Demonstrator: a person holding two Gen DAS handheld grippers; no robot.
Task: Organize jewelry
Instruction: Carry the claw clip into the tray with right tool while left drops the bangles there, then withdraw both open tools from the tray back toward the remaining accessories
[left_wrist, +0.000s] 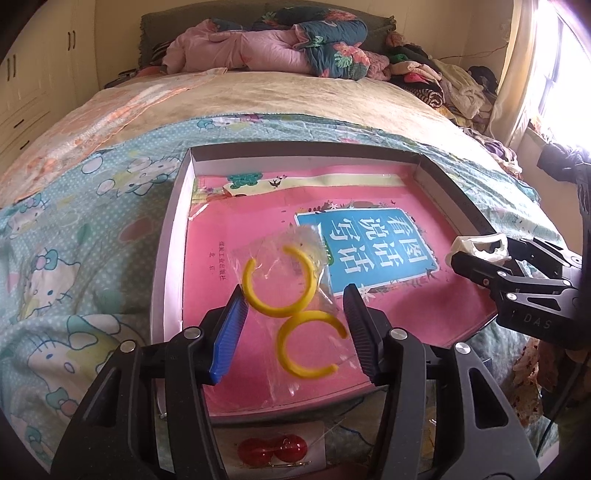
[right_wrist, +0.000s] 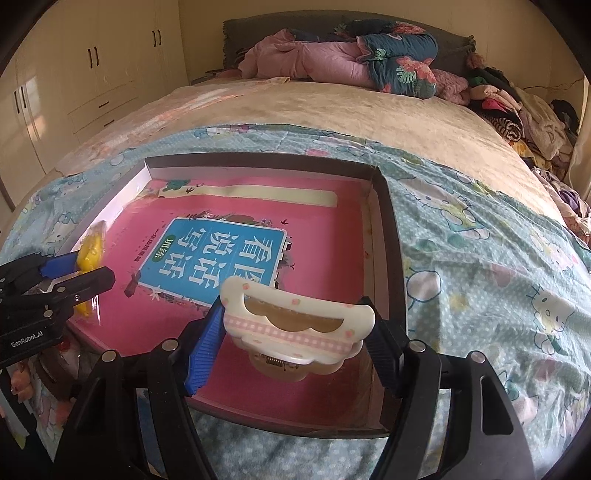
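My right claw grips a cream hair clip across its ends, carrying it over the shallow box. My left claw holds a clear bag of yellow hoops, likely bound for the pink book lining that box.

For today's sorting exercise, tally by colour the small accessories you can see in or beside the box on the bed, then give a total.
Yellow open rings in a clear bag: 2
Red round pieces on a card: 2
Cream hair claw: 1
Total: 5
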